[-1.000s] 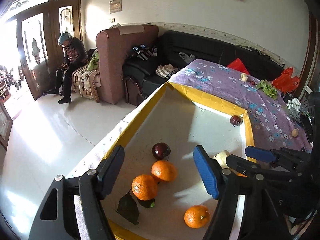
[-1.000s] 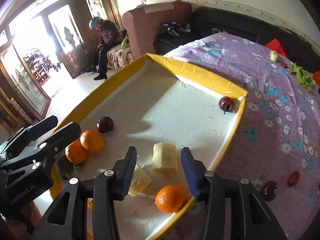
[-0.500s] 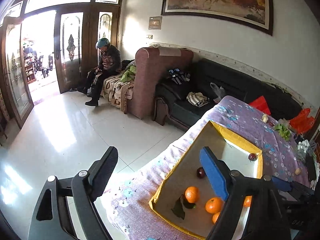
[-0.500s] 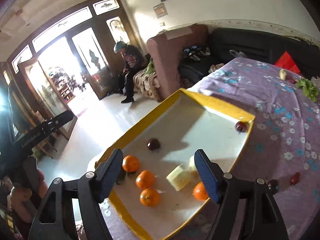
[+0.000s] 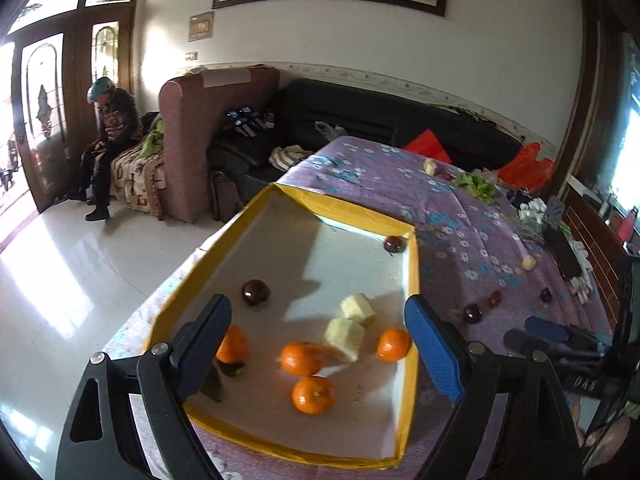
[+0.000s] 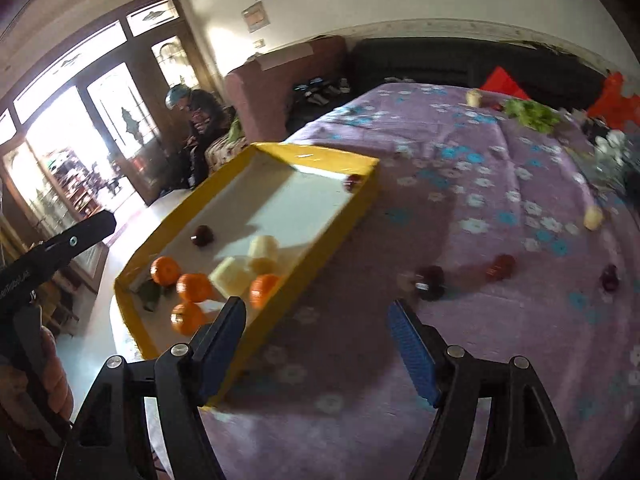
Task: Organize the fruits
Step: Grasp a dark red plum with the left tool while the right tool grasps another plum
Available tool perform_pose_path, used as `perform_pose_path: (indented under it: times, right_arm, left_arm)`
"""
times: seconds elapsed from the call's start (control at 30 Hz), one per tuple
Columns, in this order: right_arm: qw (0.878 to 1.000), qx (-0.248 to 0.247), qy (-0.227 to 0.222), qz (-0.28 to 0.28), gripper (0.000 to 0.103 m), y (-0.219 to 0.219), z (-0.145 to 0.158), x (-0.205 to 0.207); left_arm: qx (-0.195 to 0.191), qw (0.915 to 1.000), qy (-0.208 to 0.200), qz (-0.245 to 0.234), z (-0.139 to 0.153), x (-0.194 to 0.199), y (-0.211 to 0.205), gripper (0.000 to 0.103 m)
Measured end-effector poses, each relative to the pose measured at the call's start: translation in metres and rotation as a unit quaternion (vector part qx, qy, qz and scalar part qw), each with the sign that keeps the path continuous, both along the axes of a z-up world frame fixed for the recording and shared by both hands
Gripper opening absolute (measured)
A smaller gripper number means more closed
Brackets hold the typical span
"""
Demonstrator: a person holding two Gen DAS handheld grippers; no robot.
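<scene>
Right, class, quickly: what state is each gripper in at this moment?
Left gripper: open, holding nothing, above the yellow tray.
Right gripper: open, holding nothing, above the purple tablecloth.

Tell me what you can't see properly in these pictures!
- Leaf: left wrist view, partly hidden behind the left gripper finger.
- Dark fruits on the cloth: right wrist view, blurred by motion; kind unclear.
- Tray: right wrist view, near corner covered by the right gripper.

Left claw (image 5: 318, 344), right claw (image 6: 316, 344): black frames, ribbed blue pads, silver pivot screws.
</scene>
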State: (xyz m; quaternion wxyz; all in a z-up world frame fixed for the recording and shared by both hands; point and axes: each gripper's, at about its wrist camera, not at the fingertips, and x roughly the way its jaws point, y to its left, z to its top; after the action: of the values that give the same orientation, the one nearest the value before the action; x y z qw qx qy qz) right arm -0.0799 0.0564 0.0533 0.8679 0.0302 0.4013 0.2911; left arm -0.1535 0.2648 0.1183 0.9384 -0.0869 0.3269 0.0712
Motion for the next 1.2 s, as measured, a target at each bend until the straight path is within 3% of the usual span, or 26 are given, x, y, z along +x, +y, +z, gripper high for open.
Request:
perform_pose_path:
  times: [0.13, 0.27, 0.4, 0.53, 0.73, 0.83, 1.03, 1.2]
  right_arm:
    - [0.995, -0.008, 0.006, -0.098, 0.079, -0.091, 0.000, 0.011]
    - [0.978, -0.017, 0.013, -0.208, 0.078, -0.180, 0.002, 0.036]
    - [0.964, 0.018, 0.026, -0.265, 0.078, -0.225, 0.001, 0.061]
    - [0.962, 0.009, 0.036, -0.271, 0.074, -0.219, -0.012, 0.088]
    - [0.963, -0.047, 0.037, -0.262, 0.065, -0.194, -0.042, 0.116]
    - [0.964, -0.040, 0.046, -0.259, 0.064, -0.197, -0.053, 0.121]
    - [0.967, -0.051, 0.040, -0.246, 0.033, -0.195, -0.062, 0.121]
    - [0.970, -0.062, 0.029, -0.235, 0.032, -0.189, -0.061, 0.117]
  left_arm:
    - [-0.001, 0.9988, 0.016, -0.047, -0.013, 0.009, -0.026, 0.088]
    - [-0.012, 0.9973, 0.023, -0.068, -0.018, 0.013, -0.037, 0.088]
    - [-0.023, 0.9960, 0.033, -0.080, -0.023, 0.018, -0.045, 0.088]
    - [-0.010, 0.9955, 0.044, -0.083, -0.024, 0.021, -0.054, 0.088]
    - [0.005, 0.9946, 0.052, -0.090, -0.025, 0.027, -0.067, 0.088]
    - [0.007, 0.9938, 0.059, -0.093, -0.027, 0.032, -0.075, 0.088]
    - [-0.017, 0.9901, 0.078, -0.115, -0.034, 0.049, -0.093, 0.088]
    - [0.011, 0.9834, 0.092, -0.156, -0.043, 0.072, -0.123, 0.088]
